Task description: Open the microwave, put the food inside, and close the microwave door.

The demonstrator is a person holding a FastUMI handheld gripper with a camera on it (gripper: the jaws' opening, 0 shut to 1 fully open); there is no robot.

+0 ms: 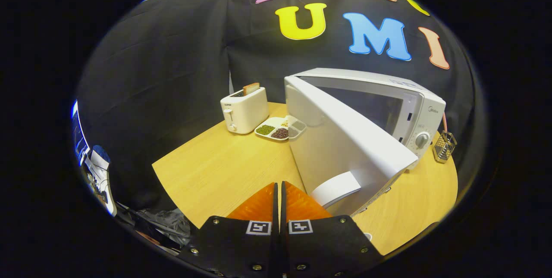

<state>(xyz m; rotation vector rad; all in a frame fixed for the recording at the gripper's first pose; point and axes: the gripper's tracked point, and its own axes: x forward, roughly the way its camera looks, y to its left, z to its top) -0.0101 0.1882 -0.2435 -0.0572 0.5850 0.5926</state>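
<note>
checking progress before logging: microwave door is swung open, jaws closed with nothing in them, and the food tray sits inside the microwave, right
Not quite. The gripper view shows the food tray on the table, between the toaster and the microwave. The door is open, and the gripper jaws are closed and empty.

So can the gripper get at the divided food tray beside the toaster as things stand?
Probably yes: the gripper is shut and holds nothing, and bare table runs ahead to the food tray, left of the open microwave door.
</note>
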